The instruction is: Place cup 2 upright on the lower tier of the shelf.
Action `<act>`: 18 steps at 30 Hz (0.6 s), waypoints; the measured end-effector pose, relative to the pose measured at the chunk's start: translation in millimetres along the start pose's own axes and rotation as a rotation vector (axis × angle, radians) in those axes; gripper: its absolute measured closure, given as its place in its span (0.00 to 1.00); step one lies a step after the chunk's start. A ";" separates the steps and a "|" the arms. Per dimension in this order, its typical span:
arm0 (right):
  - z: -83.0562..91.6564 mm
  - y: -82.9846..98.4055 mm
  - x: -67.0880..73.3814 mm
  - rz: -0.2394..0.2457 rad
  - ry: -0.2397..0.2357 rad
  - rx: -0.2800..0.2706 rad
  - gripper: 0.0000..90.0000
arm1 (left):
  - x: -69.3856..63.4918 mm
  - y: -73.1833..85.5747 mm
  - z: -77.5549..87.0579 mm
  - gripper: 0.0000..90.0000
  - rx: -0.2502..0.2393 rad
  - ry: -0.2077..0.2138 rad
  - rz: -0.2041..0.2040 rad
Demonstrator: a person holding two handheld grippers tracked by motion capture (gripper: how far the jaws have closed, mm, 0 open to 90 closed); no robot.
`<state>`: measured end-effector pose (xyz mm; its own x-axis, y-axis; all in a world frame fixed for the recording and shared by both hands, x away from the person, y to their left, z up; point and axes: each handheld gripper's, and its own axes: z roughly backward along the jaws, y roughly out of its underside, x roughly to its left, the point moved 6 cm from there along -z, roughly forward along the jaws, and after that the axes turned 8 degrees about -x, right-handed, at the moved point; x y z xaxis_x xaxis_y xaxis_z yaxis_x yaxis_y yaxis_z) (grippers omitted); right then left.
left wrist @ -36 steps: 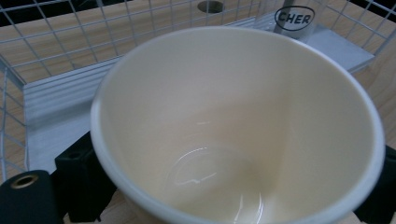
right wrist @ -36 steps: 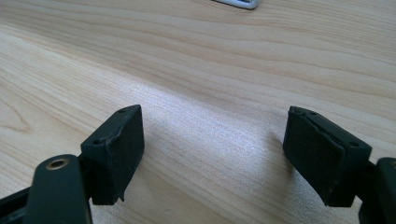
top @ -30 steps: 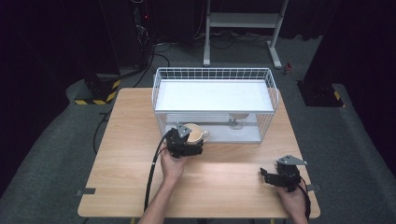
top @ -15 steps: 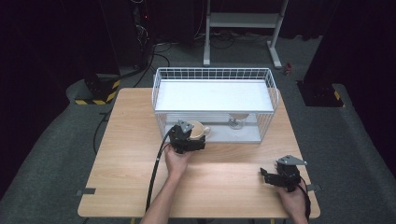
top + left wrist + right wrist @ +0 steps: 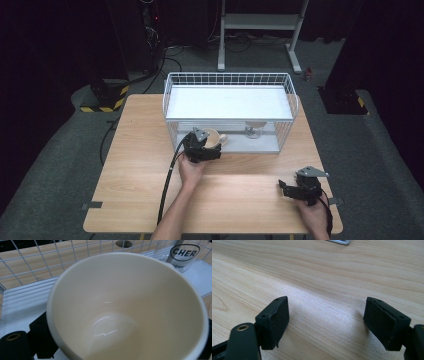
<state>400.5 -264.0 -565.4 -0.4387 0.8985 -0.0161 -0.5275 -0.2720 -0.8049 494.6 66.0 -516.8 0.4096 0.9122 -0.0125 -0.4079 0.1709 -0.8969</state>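
My left gripper (image 5: pixel 208 145) is shut on a cream mug (image 5: pixel 215 137) at the open front of a white wire rack (image 5: pixel 172 107). In the left gripper view the mug (image 5: pixel 125 302) tilts its empty mouth at the camera, with a black finger (image 5: pixel 41 338) against its left side. The mug hangs over the rack's white bottom tray (image 5: pixel 22 307). My right gripper (image 5: pixel 286 189) rests near the table's front right corner. In the right gripper view it (image 5: pixel 327 322) stands open over bare wood, nothing between its pads.
A clear glass (image 5: pixel 254 129) with a printed label (image 5: pixel 184 252) stands on the rack's bottom tray, right of the mug. A flat white shelf (image 5: pixel 230 102) covers the rack's top. The wooden table (image 5: pixel 140 165) carries the rack at its back; cables and stands lie on the dark floor.
The left gripper has carried the mug slightly forward and down toward the rack's lower level. The right gripper has stayed where it was.
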 end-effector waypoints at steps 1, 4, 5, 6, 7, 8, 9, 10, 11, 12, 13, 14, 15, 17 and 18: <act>-0.1 -0.1 0.0 0.000 0.000 -0.001 0.23 | 0.6 0.2 -0.2 0.10 0.001 0.005 -0.005; -0.1 -0.1 -0.1 0.001 -0.001 -0.001 0.23 | 2.5 0.3 -2.1 0.10 -0.011 0.017 -0.009; -0.1 -0.1 -0.1 0.002 -0.001 -0.001 0.23 | 3.4 0.2 -3.1 0.10 -0.014 0.018 -0.013; 0.0 -0.1 0.2 -0.002 0.000 0.000 0.23 | 3.8 0.3 -3.7 0.10 -0.016 0.019 -0.014; 0.0 -0.1 0.1 -0.002 0.000 0.000 0.23 | 3.6 0.7 -4.2 0.10 -0.016 0.023 -0.009; 0.0 -0.1 0.2 -0.002 0.000 0.000 0.23 | 3.9 0.8 -4.7 0.10 -0.018 0.026 -0.007; 0.0 -0.1 0.1 -0.002 0.000 0.000 0.23 | 4.2 0.8 -5.3 0.10 -0.020 0.030 -0.007; 0.0 -0.1 0.1 -0.002 0.000 0.000 0.23 | 4.5 0.8 -5.7 0.10 -0.021 0.031 -0.007; 0.0 -0.1 0.2 -0.004 0.000 0.001 0.23 | 4.8 0.6 -6.3 0.10 -0.022 0.035 -0.005; -0.1 -0.1 0.1 -0.002 0.000 0.000 0.23 | 5.3 0.5 -6.8 0.10 -0.021 0.036 -0.006; -0.1 -0.1 0.1 -0.002 0.000 0.000 0.23 | 5.9 0.2 -7.3 0.10 -0.020 0.036 -0.009; -0.1 -0.1 0.1 -0.002 0.000 0.000 0.23 | 6.3 -0.4 -8.2 0.10 -0.022 0.034 -0.010; -0.1 -0.1 0.1 -0.002 0.000 0.000 0.23 | 6.4 -0.9 -9.2 0.10 -0.020 0.034 -0.005; -0.1 -0.1 0.1 -0.002 0.000 0.000 0.23 | 7.5 -1.8 -11.0 0.10 -0.018 0.035 -0.007; 0.0 -0.1 0.3 -0.006 0.000 0.001 0.23 | 8.2 -2.2 -11.8 0.10 -0.018 0.036 -0.011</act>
<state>400.5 -263.7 -565.4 -0.4355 0.9001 -0.0119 -0.5304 -0.2672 -0.8045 508.5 68.7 -520.1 0.4431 0.8963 -0.0177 -0.3888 0.1743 -0.9047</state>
